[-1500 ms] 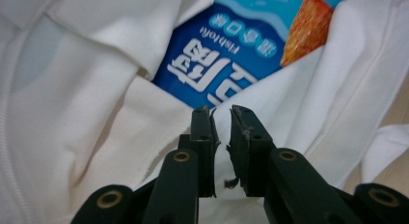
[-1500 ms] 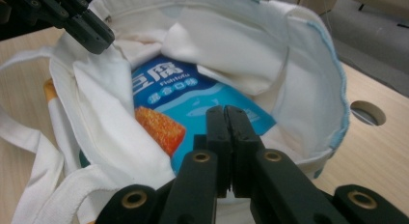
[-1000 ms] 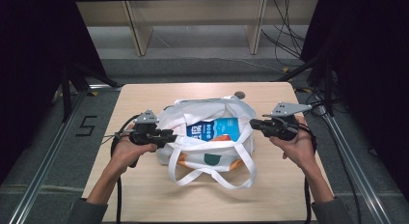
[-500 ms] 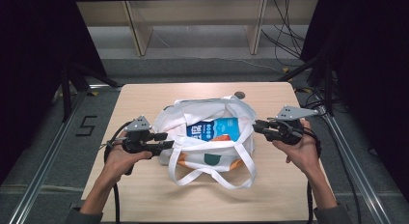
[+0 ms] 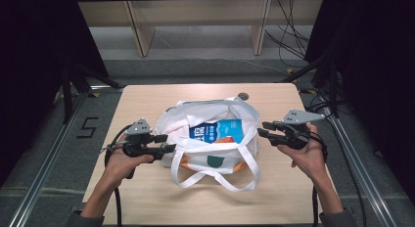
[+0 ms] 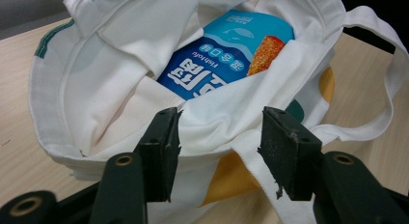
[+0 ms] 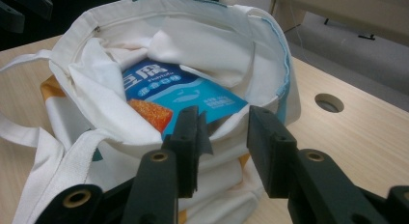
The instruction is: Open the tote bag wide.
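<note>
Tabletop (image 5: pixel 147 197) bare around tote bag (image 5: pixel 210 156); both tongs apart at its rim.

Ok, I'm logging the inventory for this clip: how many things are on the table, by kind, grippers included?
Tote bag: 1
Blue snack packet inside the bag: 1
Hand-held grippers, left gripper and right gripper: 2
Total: 4

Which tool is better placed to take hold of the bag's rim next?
Probably left. The left tool sits against the white tote bag, its open jaws already framing the rim in the left gripper view. The right tool, also open, is slightly off the bag's side.
</note>
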